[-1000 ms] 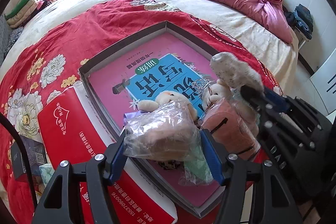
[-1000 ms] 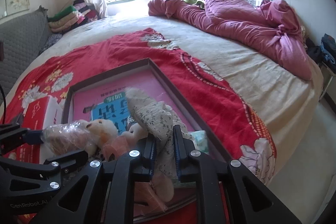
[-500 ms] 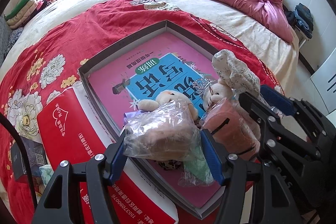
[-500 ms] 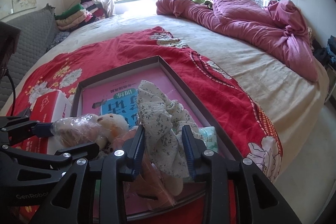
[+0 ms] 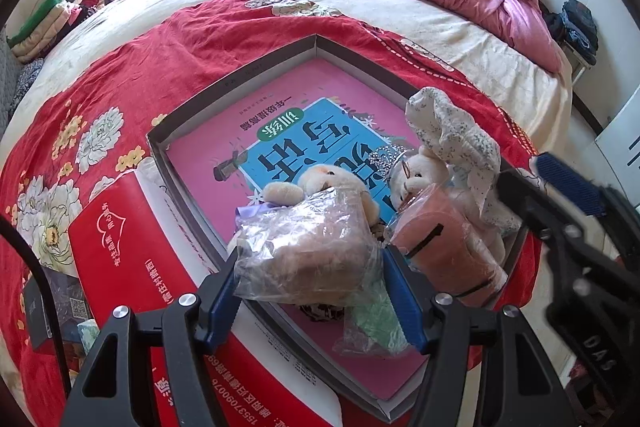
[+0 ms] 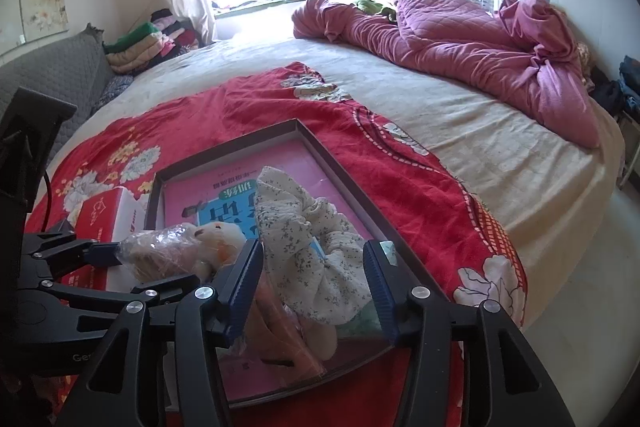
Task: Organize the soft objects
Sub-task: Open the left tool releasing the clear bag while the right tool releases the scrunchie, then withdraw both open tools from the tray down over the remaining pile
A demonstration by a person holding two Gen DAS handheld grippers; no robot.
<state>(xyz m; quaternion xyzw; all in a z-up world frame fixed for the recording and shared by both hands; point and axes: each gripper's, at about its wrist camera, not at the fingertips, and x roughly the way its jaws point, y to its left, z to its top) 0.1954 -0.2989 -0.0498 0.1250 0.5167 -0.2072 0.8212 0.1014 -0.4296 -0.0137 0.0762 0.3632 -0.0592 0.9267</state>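
My left gripper [image 5: 312, 279] is shut on a plush bear in a clear plastic bag [image 5: 308, 255], held over the near corner of a shallow grey box [image 5: 240, 75] with a pink book inside. A second bagged plush in a pink dress [image 5: 440, 251] lies beside it in the box. My right gripper [image 6: 316, 279] is open, its jaws wide either side of a white floral cloth [image 6: 308, 251] that rests on the plush toys; the cloth also shows in the left wrist view [image 5: 456, 143].
A red box [image 5: 132, 267] lies against the grey box's left side on a red floral blanket [image 5: 120, 67]. A crumpled pink quilt [image 6: 460, 39] lies at the far side of the bed. Folded clothes [image 6: 140, 47] are stacked by the window. The bed edge is at right.
My right gripper has opened and let go of the floral cloth, which now rests on the toys. The left gripper has not moved.
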